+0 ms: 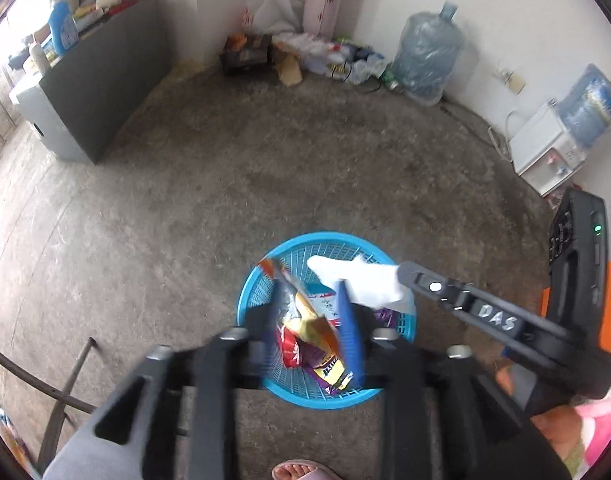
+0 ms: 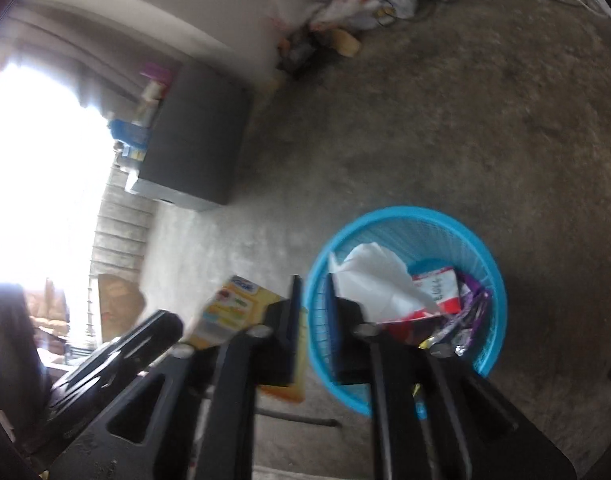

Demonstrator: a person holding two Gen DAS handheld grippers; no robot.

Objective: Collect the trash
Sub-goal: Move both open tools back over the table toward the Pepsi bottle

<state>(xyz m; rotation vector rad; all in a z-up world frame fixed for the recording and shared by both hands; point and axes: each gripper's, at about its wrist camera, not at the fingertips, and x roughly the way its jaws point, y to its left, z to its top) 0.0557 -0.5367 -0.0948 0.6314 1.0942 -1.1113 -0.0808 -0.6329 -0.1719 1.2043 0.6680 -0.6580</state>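
A blue mesh wastebasket stands on the bare concrete floor, and both grippers hang over it. The left gripper points down into the basket with its jaws spread; between them sits a crumpled orange, red and yellow snack wrapper, though I cannot tell whether either finger is actually touching it. A purple wrapper lies just beneath it against the basket's near wall.

The right gripper reaches in from the right side. In the left wrist view its tip meets a white crumpled tissue lying over the far side of the basket. From its own camera the jaws stand parted, with the basket's rim showing in the gap and the tissue resting just beyond the right-hand finger; nothing is pinched between them. A red and white packet and silvery purple wrappers fill the rest of the basket. A yellow carton shows just left of the gripper, blurred, outside the basket.

Against the far wall sit a large water jug, a heap of bags and clutter in the corner, and a grey cabinet at the left.
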